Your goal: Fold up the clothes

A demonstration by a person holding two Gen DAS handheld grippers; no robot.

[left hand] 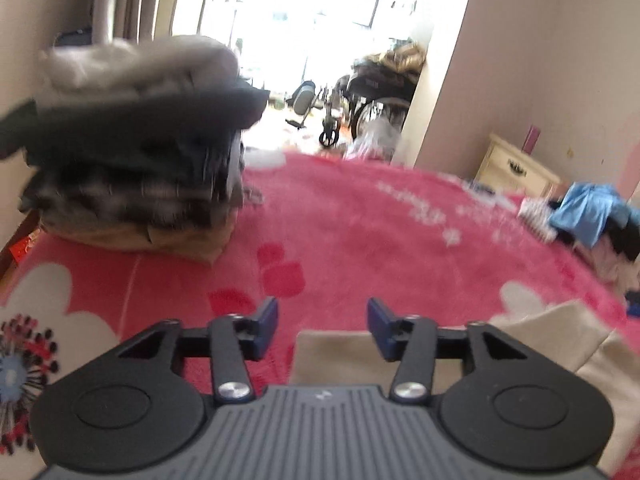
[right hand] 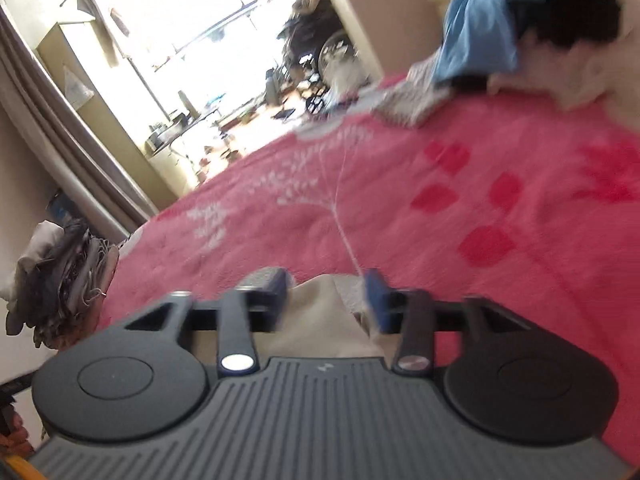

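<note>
One stack of folded clothes (left hand: 136, 152) already sits at the left of the pink blanket (left hand: 360, 232), several layers high, grey on top, dark and plaid below, tan at the base. That part reads as done.

Current item: a beige garment (left hand: 332, 356) lying flat on the blanket right under both grippers. In the left wrist view it shows between and below the fingers, with more of it spreading off to the right. In the right wrist view its near edge peeks up between the fingers.

Left gripper (left hand: 322, 322): jaws apart, clear gap, pads not pressing on the cloth. Right gripper (right hand: 326, 294): same, jaws parted, cloth between but not pinched. Neither one holds anything.

Judgement: the beige piece looks set down mid-fold or just after a fold; its full outline is hidden by the gripper bodies, so how many folds it has can't be told. It is not on the stack yet.

Still left: an unfolded heap (left hand: 592, 220) at the far right corner of the bed, light blue, black and white pieces jumbled together. Several items at least, exact count unclear through the blur.

Rough status: past the start, well short of the end.
</note>
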